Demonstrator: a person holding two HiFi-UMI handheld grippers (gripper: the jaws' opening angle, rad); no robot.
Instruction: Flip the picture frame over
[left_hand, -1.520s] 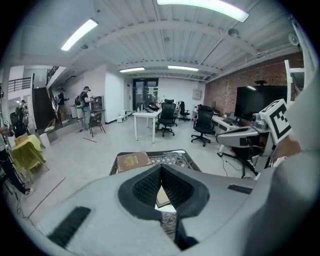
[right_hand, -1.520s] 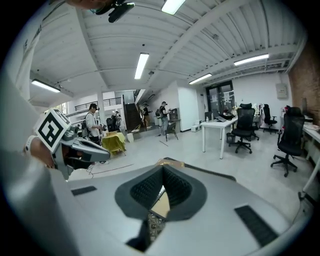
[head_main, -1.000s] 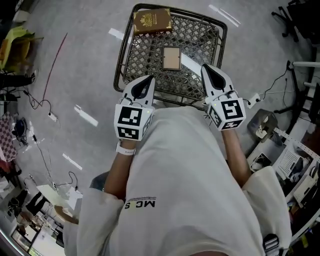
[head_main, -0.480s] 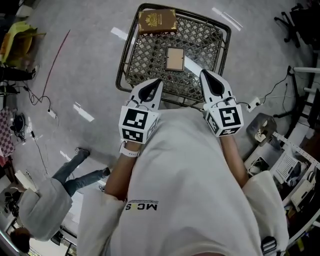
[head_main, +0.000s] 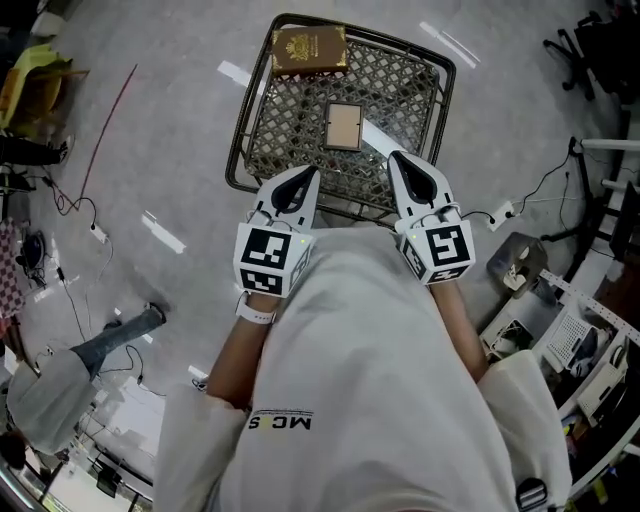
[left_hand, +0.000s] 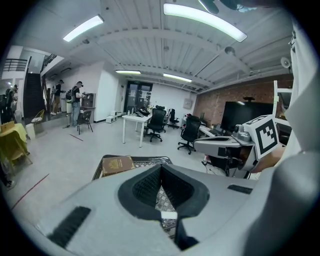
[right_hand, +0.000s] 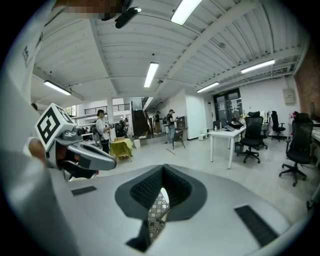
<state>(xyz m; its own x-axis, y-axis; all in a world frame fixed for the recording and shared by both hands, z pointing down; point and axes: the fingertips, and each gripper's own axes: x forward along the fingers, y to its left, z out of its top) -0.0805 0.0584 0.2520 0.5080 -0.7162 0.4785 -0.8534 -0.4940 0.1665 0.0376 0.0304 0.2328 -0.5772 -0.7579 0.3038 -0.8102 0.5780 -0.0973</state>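
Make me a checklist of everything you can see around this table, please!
Surface: wire mesh table on a grey floor.
Job's things: picture frame lying flat mid-table, not held.
Clutter: brown book at the far left corner.
Grippers: left gripper and right gripper both shut, empty, by the near edge.
Cables: red cable on the floor left; black cable right.
Surroundings: another person lower left; office chair.

Small rect. picture frame (head_main: 343, 126) lay flat on the wire-mesh table (head_main: 243, 122), approx. mid-surface, well clear of all four edges. Plain tan side faced up w/ a thin pale border. Long sides ran toward the far edge, nearly square to it. Couldn't tell front from back.
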